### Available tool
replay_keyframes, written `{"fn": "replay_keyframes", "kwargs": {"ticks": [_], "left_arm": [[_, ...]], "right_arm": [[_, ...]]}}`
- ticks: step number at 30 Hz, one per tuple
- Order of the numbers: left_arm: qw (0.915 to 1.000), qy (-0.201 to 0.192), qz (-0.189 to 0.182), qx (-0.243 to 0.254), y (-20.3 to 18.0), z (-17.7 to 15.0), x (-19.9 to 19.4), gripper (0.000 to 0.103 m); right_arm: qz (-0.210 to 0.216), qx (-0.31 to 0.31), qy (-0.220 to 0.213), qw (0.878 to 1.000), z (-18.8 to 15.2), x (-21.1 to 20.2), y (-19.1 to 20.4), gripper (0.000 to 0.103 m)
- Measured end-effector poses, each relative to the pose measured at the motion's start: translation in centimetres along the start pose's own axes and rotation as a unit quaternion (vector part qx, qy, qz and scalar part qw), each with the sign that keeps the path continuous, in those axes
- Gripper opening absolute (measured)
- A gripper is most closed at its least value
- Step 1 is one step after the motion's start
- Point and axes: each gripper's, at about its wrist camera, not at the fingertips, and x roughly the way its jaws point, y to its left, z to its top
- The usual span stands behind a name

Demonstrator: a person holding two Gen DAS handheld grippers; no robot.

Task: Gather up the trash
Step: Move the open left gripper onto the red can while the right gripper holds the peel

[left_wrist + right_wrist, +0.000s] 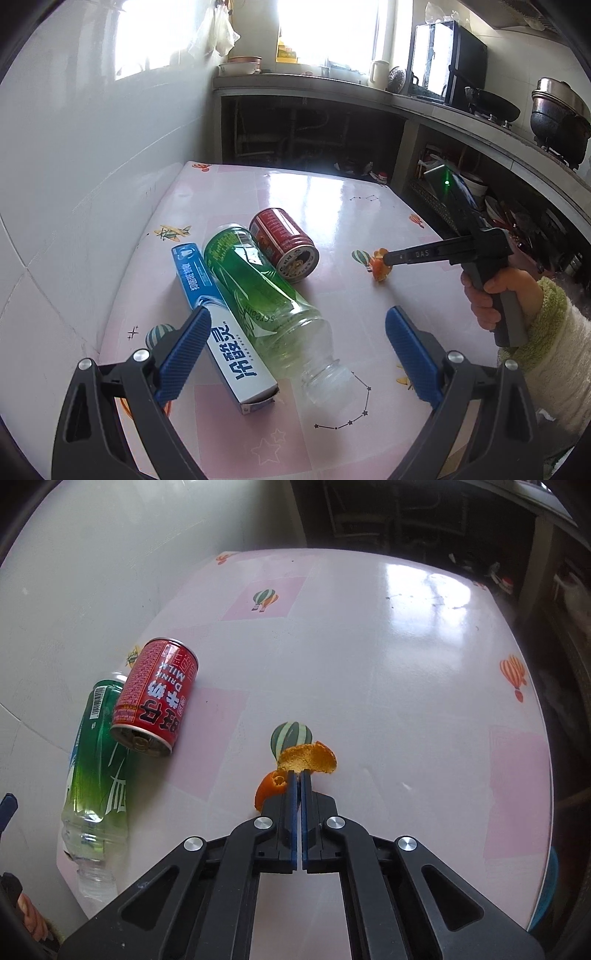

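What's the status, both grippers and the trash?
Right gripper shut on orange peel. Left gripper open above green bottle. Red can, toothpaste box on table.

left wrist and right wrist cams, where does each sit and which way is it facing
Left wrist: rides the left gripper, looking along its open blue fingers across the pink table at the green bottle, toothpaste box and red can; the person's right hand shows.
Right wrist: rides the right gripper, looking down its shut fingers pinching orange peel.
Shared: table, bottle, can, peel and the right gripper.
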Motion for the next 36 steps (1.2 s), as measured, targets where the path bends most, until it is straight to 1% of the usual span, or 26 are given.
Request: {"fn": "replay_keyframes", "kwargs": {"ticks": [5,12,20,25,31,33,36], "left_arm": [[1.0000,0.002,0.001,-0.001,0.0,-0.2,-0.1,0.093],[1.0000,0.007,-0.005,0.003,-0.5,-0.1,0.3,0.093],[0.9996,0.011,-0.014,0.023,-1.8,0.9,1.4,0.093],[0.9992,0.020,-0.010,0.032,-2.4,3.1,3.4,0.093],[0.9984,0.045,-0.028,0.021,-2.1,7.5,7.8,0.093],[0.9979,0.059,-0.009,0.025,-1.8,8.9,9.6,0.093],[0.9951,0.083,0.016,0.052,-1.6,10.9,13.0,0.093]], "right_arm": [[0.027,0.036,-0.008,0.999,-1.8,-2.1,-1.4,0.000],[0.067,0.088,-0.011,0.994,-4.7,-4.6,-2.7,0.000],[0.085,0.110,-0.015,0.990,-9.3,-7.4,-3.1,0.000],[0.089,0.124,-0.012,0.988,-11.2,-8.0,-3.6,0.000],[0.093,0.132,-0.020,0.987,-11.8,-8.5,-4.4,0.000],[0.096,0.133,-0.022,0.986,-11.9,-8.7,-4.7,0.000],[0.101,0.135,-0.026,0.985,-11.9,-9.0,-5.1,0.000]]}}
